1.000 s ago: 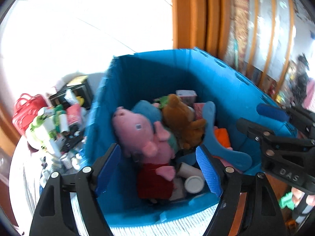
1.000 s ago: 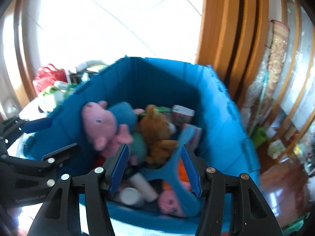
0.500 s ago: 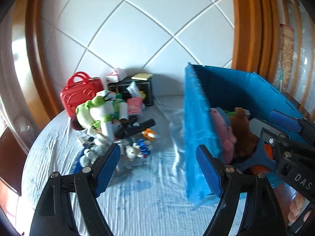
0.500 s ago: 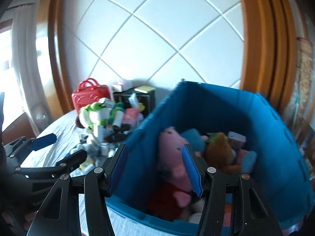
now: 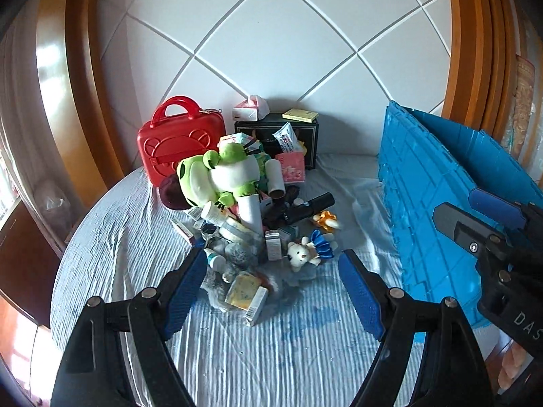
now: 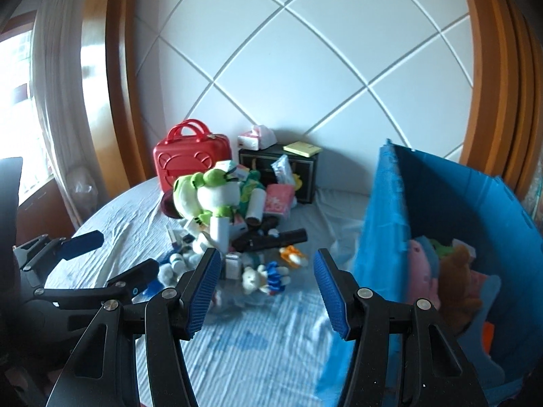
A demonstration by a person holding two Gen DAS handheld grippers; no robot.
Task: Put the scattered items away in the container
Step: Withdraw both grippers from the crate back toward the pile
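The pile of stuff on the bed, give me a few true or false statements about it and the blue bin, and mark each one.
1. A green frog plush lies on top of the pile. True.
2. The blue bin is empty. False: a pink pig plush and a brown teddy are inside.
3. The red case stands behind the pile, near the wall. True.
4. The left gripper holds the small white bear. False: its jaws are open and empty, and the bear lies on the sheet.
5. The right gripper is open with nothing between its jaws. True.
6. The yellow notepad lies inside the blue bin. False: it rests on the black box.
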